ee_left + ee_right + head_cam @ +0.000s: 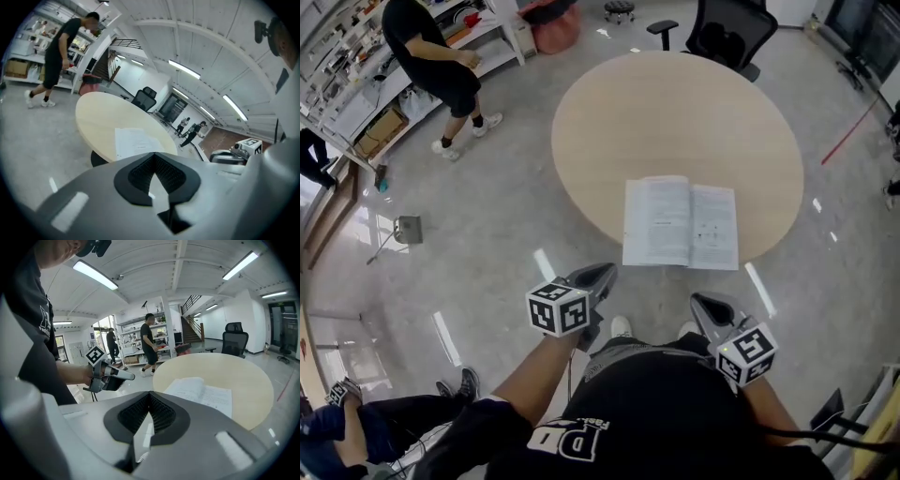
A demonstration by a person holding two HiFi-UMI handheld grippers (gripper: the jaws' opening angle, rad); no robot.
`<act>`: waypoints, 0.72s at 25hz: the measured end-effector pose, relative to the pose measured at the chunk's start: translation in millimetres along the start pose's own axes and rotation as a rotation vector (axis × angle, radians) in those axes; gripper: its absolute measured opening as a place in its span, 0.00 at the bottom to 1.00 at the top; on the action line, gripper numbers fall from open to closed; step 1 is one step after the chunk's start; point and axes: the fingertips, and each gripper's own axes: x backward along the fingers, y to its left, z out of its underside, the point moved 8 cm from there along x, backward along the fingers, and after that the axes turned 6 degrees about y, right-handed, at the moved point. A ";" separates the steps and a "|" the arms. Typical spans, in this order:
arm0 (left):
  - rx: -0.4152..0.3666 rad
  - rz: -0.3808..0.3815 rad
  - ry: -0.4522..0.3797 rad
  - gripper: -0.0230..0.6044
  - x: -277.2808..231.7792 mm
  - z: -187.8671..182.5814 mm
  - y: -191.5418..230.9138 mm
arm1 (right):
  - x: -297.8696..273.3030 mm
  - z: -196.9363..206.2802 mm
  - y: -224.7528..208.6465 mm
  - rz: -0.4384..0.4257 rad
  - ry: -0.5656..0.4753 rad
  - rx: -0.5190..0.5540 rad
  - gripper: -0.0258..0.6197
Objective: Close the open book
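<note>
Nothing's done yet: the book (680, 223) lies wide open at the near edge of the surface (675, 112), and we hold the left hand-held gripper (602, 274) and right hand-held gripper (703, 304) pinched closed on nothing, short of it.

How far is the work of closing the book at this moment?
Nothing looks done yet: the book lies open, pages up, at the near edge of the round table. In hand: the left gripper and the right gripper are both shut and empty, short of the table. Left to do: reach the book, lift one half and fold it over.
</note>
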 end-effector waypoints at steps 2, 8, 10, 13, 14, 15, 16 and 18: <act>0.051 -0.012 -0.028 0.05 -7.1 -0.4 14.9 | 1.5 -0.2 -6.0 0.009 0.006 -0.006 0.05; 0.229 0.031 -0.051 0.16 -49.8 18.1 58.2 | 15.3 -6.4 -26.8 0.033 0.001 0.002 0.05; 0.272 0.035 -0.051 0.19 -66.6 28.8 73.1 | 21.4 -3.5 -34.5 0.042 0.004 -0.002 0.05; 0.309 0.019 -0.025 0.23 -90.2 47.8 86.9 | 35.6 1.7 -46.5 0.064 0.007 -0.016 0.05; 0.331 0.020 -0.018 0.24 -97.1 53.6 90.6 | 40.2 2.6 -50.7 0.072 0.003 -0.022 0.05; 0.359 0.023 -0.014 0.27 -103.0 58.9 94.4 | 44.2 3.2 -54.5 0.080 -0.002 -0.029 0.05; 0.392 0.026 -0.012 0.29 -107.8 63.9 98.4 | 47.6 3.6 -57.8 0.086 -0.008 -0.034 0.05; 0.458 0.025 -0.023 0.32 -113.5 72.6 106.3 | 53.1 5.4 -62.4 0.095 -0.016 -0.039 0.05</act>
